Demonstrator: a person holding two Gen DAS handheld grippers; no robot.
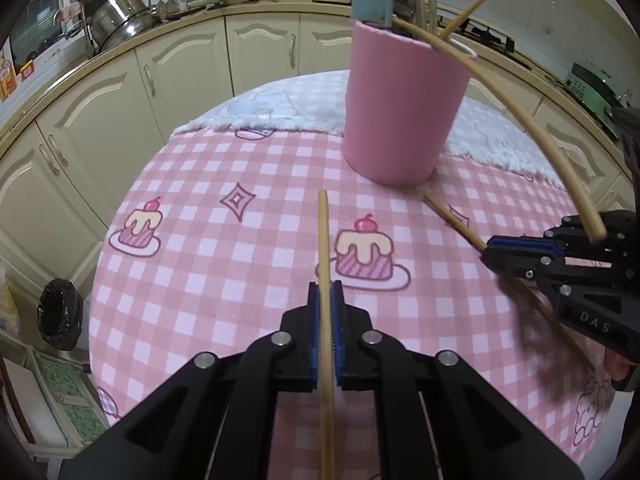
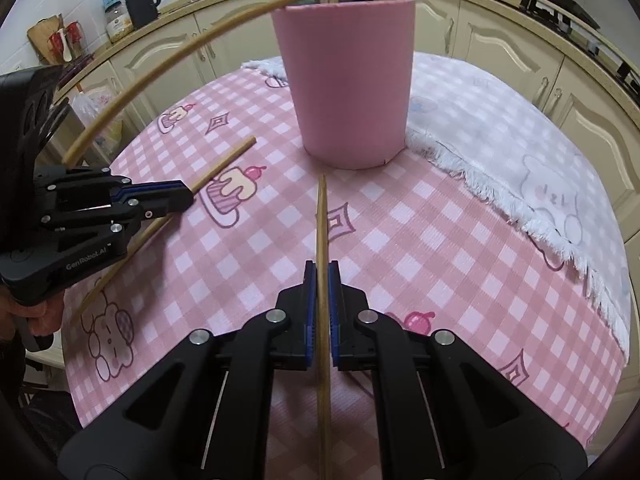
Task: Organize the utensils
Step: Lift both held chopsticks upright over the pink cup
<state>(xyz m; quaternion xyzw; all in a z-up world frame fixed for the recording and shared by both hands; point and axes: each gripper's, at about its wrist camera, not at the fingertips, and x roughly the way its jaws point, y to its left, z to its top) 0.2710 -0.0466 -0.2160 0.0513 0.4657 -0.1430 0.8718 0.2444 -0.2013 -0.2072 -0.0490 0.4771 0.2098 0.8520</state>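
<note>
A pink holder cup (image 1: 400,112) (image 2: 352,80) stands upright at the far side of the table, with several chopsticks and utensil handles sticking out of it. One long chopstick (image 1: 520,116) (image 2: 180,52) leans far out over its rim. My left gripper (image 1: 326,292) (image 2: 190,198) is shut on a wooden chopstick (image 1: 324,240) (image 2: 228,160) that points toward the cup. My right gripper (image 2: 321,268) (image 1: 486,254) is shut on a second wooden chopstick (image 2: 321,220) (image 1: 452,216), its tip just short of the cup's base. Both grippers tilt down over the cloth.
The round table wears a pink checked cloth (image 1: 200,280) with a white fluffy towel (image 1: 280,108) under the cup's far side. Cream cabinets ring the table. A bin with a black bag (image 1: 60,314) stands low at left; a kettle (image 2: 142,0) sits on the counter.
</note>
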